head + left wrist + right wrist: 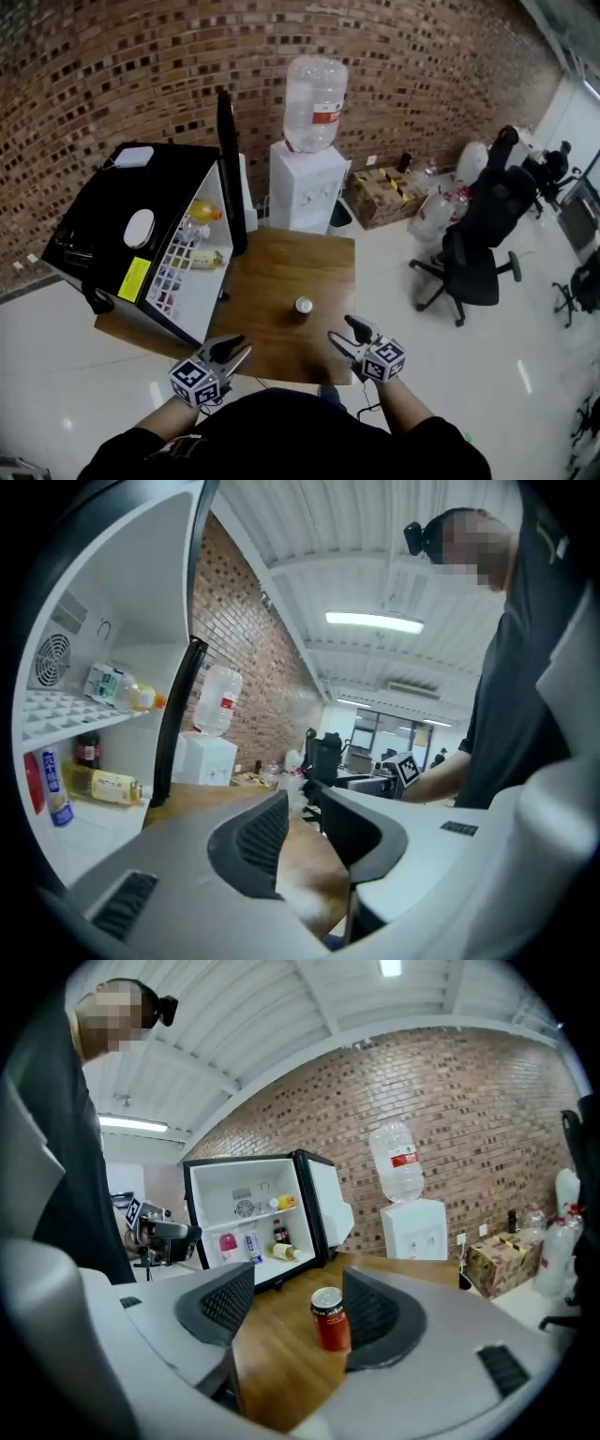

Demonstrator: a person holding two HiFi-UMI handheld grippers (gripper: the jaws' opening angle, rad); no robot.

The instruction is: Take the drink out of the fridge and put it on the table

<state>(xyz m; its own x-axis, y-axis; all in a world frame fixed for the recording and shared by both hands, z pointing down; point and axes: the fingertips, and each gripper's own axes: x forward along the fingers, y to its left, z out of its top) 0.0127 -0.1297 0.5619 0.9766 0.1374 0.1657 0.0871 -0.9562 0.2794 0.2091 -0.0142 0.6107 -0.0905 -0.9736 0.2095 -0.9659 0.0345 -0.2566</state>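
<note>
A red drink can (pixel 303 306) with a silver top stands upright on the wooden table (pixel 272 272), in front of the open black fridge (pixel 141 244). In the right gripper view the can (pixel 329 1318) sits just beyond my open right gripper (pixel 300 1279), close to its right finger, untouched. In the head view my right gripper (pixel 338 327) hovers at the table's near edge, a short way from the can. My left gripper (pixel 242 345) hangs at the near left corner; its jaws (pixel 298 794) stand slightly apart with nothing between them.
The fridge door (pixel 228 169) stands wide open; several bottles lie on the white shelves (pixel 66 719). A water dispenser (pixel 309 183) stands behind the table, a cardboard box (pixel 380 192) beside it. A black office chair (pixel 478 253) is at the right.
</note>
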